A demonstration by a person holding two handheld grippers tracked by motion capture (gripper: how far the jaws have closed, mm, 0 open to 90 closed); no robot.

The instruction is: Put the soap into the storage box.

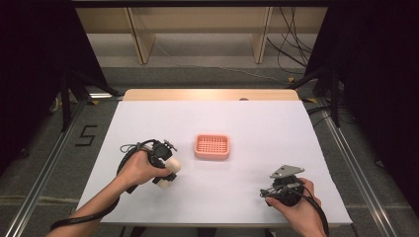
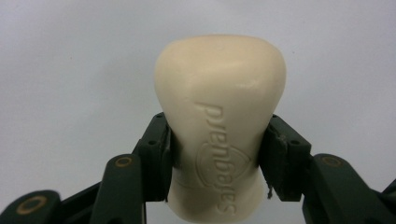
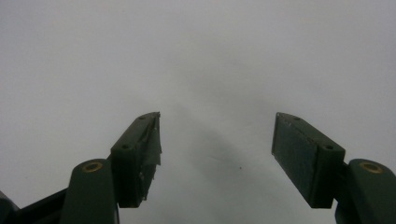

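Note:
A cream bar of soap point(image 2: 219, 126) with raised lettering sits between the jaws of my left gripper point(image 2: 217, 158), whose pads press its two sides. In the high view the soap point(image 1: 169, 173) juts out to the right of the left gripper point(image 1: 160, 158), low over the white sheet. A pink slatted soap dish point(image 1: 212, 146) lies at the middle of the table, to the right of and beyond the soap. My right gripper point(image 1: 282, 190) rests near the front right, and in its own view the right gripper point(image 3: 217, 154) stands open with bare white surface between its jaws.
A white sheet point(image 1: 257, 123) covers the table, with a wooden strip point(image 1: 207, 94) along the far edge. Black frame rails and cables run on the floor beside and behind the table.

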